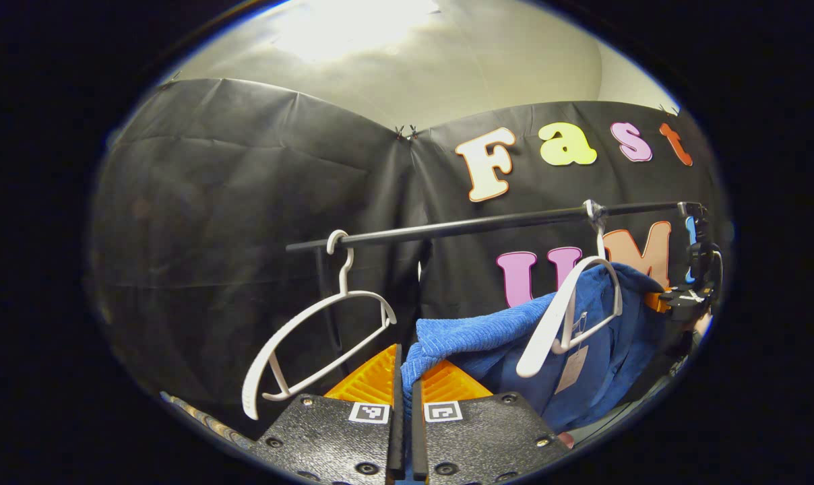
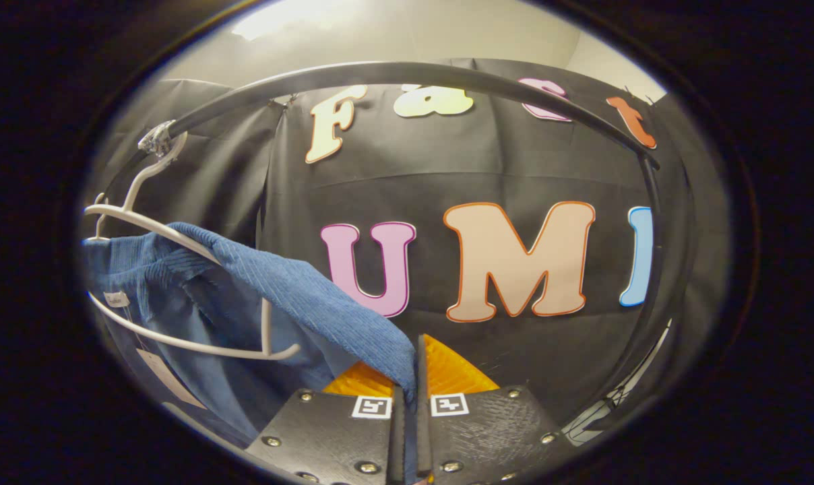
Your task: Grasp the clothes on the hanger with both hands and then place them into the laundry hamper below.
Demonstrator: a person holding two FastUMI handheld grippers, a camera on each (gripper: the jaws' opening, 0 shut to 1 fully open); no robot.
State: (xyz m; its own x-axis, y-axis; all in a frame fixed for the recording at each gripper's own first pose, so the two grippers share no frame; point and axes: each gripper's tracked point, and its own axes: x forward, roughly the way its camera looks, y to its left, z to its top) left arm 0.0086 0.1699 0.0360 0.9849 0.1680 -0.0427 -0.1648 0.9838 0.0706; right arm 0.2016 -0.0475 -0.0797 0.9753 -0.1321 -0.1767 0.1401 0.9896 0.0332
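Item: blue shirt (image 1: 602, 337), ribbed cloth with a paper tag, draped over a white hanger (image 1: 562, 316) that hooks on the black rail (image 1: 488, 223).

Landmark: the rail. A second hanger (image 1: 312, 343), bare, hangs from the rail farther along, well apart from the shirt.

Left tongs (image 1: 407, 397): closed, a fold of the shirt's shoulder pinched between both fingers.

Right tongs (image 2: 410, 397): closed, the opposite end of the shirt caught between both fingers; cloth runs up from them to the hanger below the rail.

Status: both grips appear made, so the grasp step looks done. The shirt remains on its hanger under the rail.

Outstanding, by judgement: slip the shirt off the hanger, lower it below the rail, release into the hamper.
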